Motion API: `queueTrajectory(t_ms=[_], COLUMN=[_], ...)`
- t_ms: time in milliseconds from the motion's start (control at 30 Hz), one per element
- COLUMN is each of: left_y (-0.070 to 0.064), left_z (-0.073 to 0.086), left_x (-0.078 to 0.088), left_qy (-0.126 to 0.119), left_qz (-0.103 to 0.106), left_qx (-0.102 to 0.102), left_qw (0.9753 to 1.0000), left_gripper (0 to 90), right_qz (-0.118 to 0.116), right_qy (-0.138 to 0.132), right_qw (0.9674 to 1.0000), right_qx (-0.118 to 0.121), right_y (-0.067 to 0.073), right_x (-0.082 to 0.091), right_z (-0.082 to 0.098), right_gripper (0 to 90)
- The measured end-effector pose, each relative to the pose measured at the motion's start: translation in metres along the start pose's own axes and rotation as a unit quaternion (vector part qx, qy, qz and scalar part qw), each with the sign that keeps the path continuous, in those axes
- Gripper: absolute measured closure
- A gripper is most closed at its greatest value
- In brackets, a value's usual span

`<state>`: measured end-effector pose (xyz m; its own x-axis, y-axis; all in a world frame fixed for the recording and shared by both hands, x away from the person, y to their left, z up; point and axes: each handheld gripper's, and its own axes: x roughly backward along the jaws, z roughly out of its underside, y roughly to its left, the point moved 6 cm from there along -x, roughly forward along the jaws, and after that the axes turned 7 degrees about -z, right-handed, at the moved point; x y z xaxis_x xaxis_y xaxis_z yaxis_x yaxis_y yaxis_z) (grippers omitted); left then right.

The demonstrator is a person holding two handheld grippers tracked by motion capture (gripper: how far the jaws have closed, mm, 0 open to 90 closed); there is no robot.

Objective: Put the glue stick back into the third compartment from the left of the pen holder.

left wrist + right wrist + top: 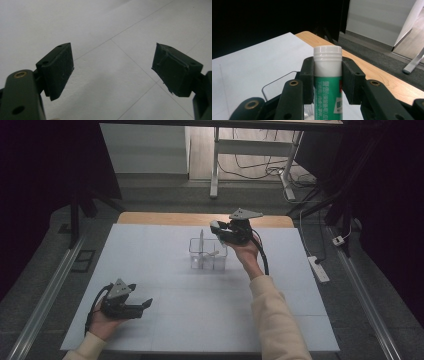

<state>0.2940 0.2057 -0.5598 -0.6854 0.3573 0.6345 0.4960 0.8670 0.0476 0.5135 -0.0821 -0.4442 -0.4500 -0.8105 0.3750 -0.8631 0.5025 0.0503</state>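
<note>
White table (165, 320), glue stick (327, 75) clamped in right hand-held gripper (328, 82), seemingly upright

Printed text is seen on one thing alone, the green label of the white-capped tube (327, 82) in the right gripper view. White Chinese characters are printed there in two lines, the upper and larger line appearing to read "警告" (warning) and the smaller line beneath it being too fine to be made out with certainty. At the label's right edge a white patch with small dark print is cut off and cannot be read.
</note>
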Motion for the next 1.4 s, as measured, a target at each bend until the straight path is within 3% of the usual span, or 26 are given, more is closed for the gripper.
queueTrajectory(t_ms=[233, 533, 633, 733, 800, 1100, 1400], left_y=[0.0, 0.0, 0.0, 0.001, 0.0, 0.0, 0.0], left_z=[0.0, 0.001, 0.001, 0.001, 0.001, 0.001, 0.001], left_x=[0.0, -0.001, 0.0, -0.001, -0.001, -0.001, -0.001], left_qy=[0.001, 0.002, 0.001, 0.002, 0.002, 0.002, 0.003], left_qz=[0.001, 0.001, 0.0, 0.0, 0.001, 0.001, 0.001], left_qx=[-0.001, -0.001, 0.0, 0.001, -0.001, -0.001, -0.001], left_qw=[1.0, 1.0, 1.0, 1.0, 1.0, 1.0, 1.0], left_gripper=[17.3, 17.3, 17.3, 17.3, 17.3, 17.3, 17.3], right_qz=[-0.008, -0.008, -0.004, -0.006, 0.001, -0.014, -0.017], right_qy=[-0.014, -0.011, -0.007, -0.01, -0.005, 0.008, 0.012], right_qw=[0.9998, 0.9998, 0.9998, 0.9993, 0.9994, 0.9992, 0.9992], right_qx=[-0.014, -0.017, -0.018, -0.036, -0.034, -0.036, -0.035], right_y=[-0.001, -0.002, -0.003, -0.006, -0.006, -0.004, -0.002], right_x=[-0.005, -0.007, -0.007, -0.003, 0.0, 0.011, 0.036], right_z=[0.001, 0.005, 0.008, 0.008, 0.009, 0.013, 0.026], right_gripper=[64.6, 64.4, 59.4, 45.7, 43.7, 44.1, 44.2])
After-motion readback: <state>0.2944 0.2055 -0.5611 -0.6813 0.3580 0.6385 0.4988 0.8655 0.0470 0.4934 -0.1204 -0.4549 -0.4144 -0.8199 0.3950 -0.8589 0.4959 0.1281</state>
